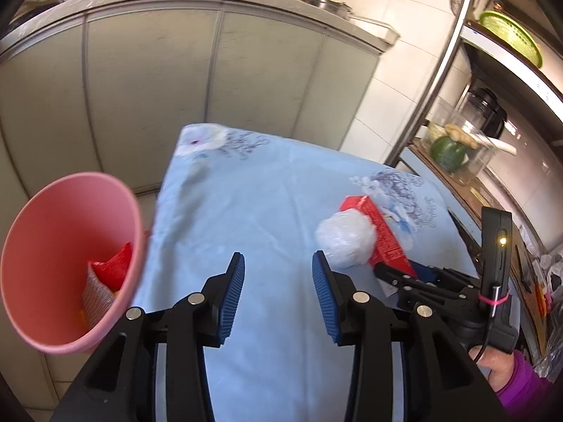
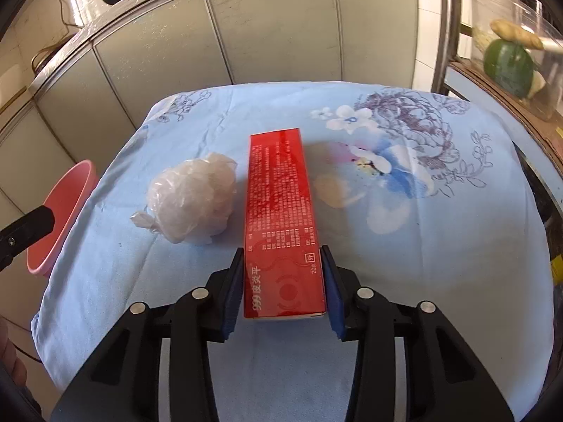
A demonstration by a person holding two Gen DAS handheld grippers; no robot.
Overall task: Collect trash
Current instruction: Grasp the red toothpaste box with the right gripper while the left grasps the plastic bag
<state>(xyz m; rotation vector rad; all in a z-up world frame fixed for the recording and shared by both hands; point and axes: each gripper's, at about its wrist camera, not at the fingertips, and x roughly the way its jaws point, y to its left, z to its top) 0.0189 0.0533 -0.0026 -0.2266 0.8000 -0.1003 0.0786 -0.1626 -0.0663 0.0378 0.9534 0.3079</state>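
At the far left, off the left edge of the desk (image 2: pixel 404 281), we see a pink bin (image 1: pixel 67 260) tipped toward the left camera; inside it lie a red wrapper (image 1: pixel 114 269) and a grey patterned packet (image 1: pixel 96 297), pressed against its lower wall. The desk is covered with a pale blue floral cloth (image 1: pixel 253 211).

Right of the bin, our left tool (image 1: pixel 278 277) hovers over the cloth with its blue pads apart and nothing between them.

Further right, near the middle of the desk, sits a crumpled ball of clear plastic film (image 2: pixel 193 200), whitish and translucent, with a twisted tail at its lower left. Just beside it on the right lies a long red carton (image 2: pixel 281 218), flat on the cloth, printed with small white text and a pale end flap facing us.

Our right tool (image 2: pixel 285 277) has its pads against both long sides of the carton's near end, gripping it.

At the far right, beyond the desk, a clear container (image 2: pixel 520 52) on a shelf holds a green squash (image 2: pixel 506 66).
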